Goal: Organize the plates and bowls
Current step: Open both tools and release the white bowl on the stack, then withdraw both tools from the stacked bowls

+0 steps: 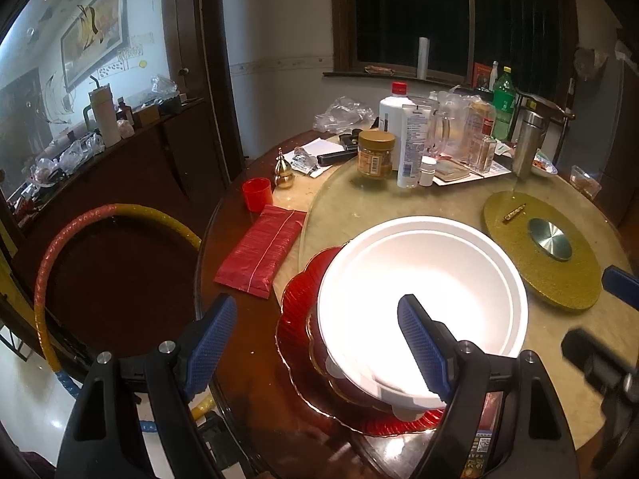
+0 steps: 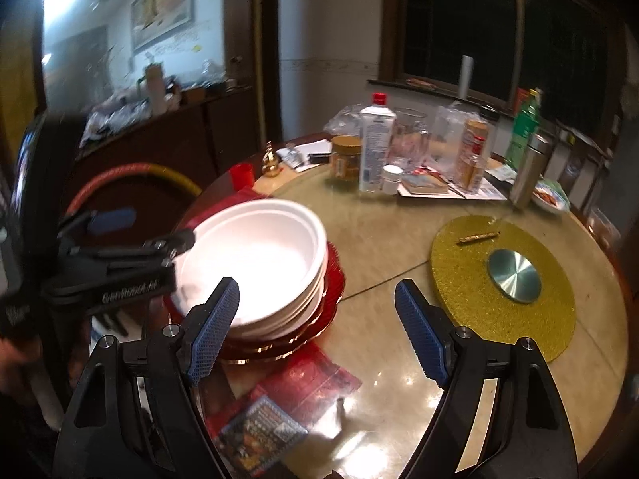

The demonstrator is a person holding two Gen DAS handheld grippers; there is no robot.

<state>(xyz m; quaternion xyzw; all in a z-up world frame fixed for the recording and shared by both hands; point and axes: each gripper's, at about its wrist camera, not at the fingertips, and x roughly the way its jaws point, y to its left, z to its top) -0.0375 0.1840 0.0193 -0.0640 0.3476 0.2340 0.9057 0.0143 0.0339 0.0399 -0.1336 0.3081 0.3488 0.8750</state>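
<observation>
Several white bowls point(image 1: 423, 299) are nested and stand on stacked red plates point(image 1: 303, 319) near the table's front edge. My left gripper point(image 1: 315, 343) is open and straddles the near left rim of the top bowl, one finger over its inside and the other outside; the pads are clear of the rim. In the right wrist view the same bowls point(image 2: 255, 263) and red plates point(image 2: 331, 303) sit left of centre. My right gripper point(image 2: 315, 335) is open just right of the stack, with only tabletop between its fingers. The left gripper's fingers point(image 2: 175, 241) show at the bowl's far left rim.
A gold round mat with a metal disc point(image 1: 547, 251) lies right of the stack. A red packet point(image 1: 259, 251) and a red cup point(image 1: 256, 193) lie to the left. Bottles and jars point(image 1: 411, 139) crowd the back of the table. A coloured hoop point(image 1: 80, 239) leans beyond the table edge.
</observation>
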